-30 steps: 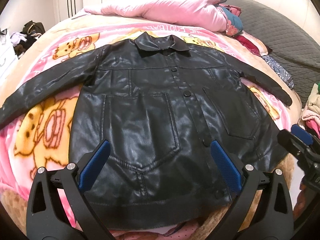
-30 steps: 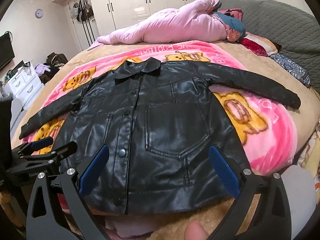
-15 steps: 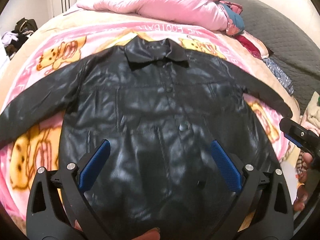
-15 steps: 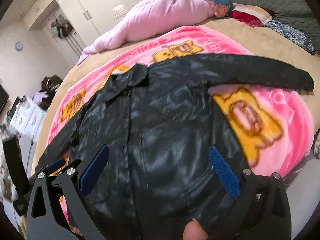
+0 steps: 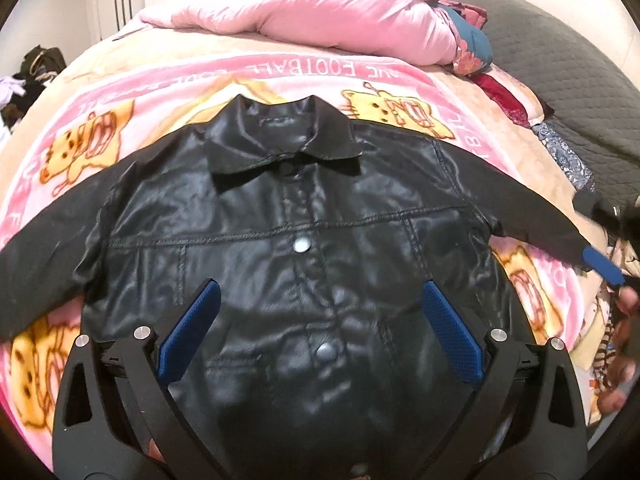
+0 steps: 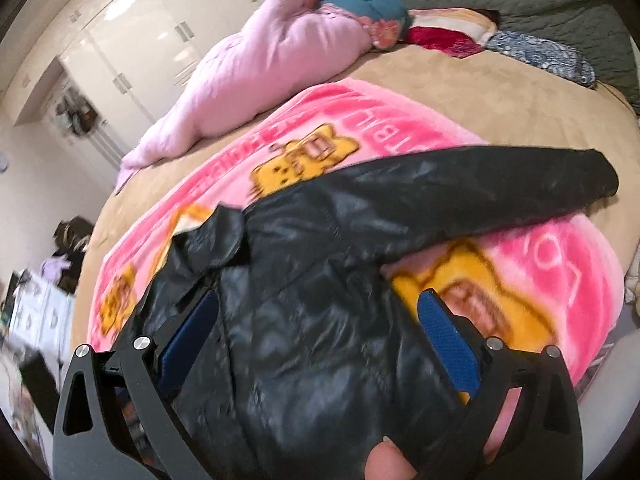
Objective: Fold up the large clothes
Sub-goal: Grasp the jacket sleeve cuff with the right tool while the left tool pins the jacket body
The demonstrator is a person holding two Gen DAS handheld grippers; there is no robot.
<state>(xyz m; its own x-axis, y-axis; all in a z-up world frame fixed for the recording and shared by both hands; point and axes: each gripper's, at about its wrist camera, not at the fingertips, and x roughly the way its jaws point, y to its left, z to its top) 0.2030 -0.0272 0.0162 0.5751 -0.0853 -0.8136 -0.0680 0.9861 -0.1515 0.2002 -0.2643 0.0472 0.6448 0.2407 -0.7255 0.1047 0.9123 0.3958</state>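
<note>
A black leather-look jacket [image 5: 304, 240] lies flat and buttoned on a pink cartoon blanket [image 5: 168, 92], collar away from me, both sleeves spread out. My left gripper [image 5: 318, 334] hovers open over the jacket's chest, nothing between its blue pads. In the right wrist view the same jacket [image 6: 320, 320] fills the lower middle, its right sleeve [image 6: 480, 188] stretching out to the right. My right gripper [image 6: 318, 338] is open above the jacket's right side, empty. Its blue tip [image 5: 602, 266] also shows at the left wrist view's right edge, near the sleeve cuff.
A rolled pink quilt [image 5: 320, 12] and folded clothes [image 6: 448, 32] lie at the far side of the bed. A grey quilted cover [image 5: 560, 60] sits at the right. White wardrobes [image 6: 132, 40] and a cluttered dresser [image 6: 36, 312] stand at the left.
Both grippers have moved forward from the jacket's hem toward its chest and collar. The right gripper has swung to the right, toward the right sleeve. Both stay open.
</note>
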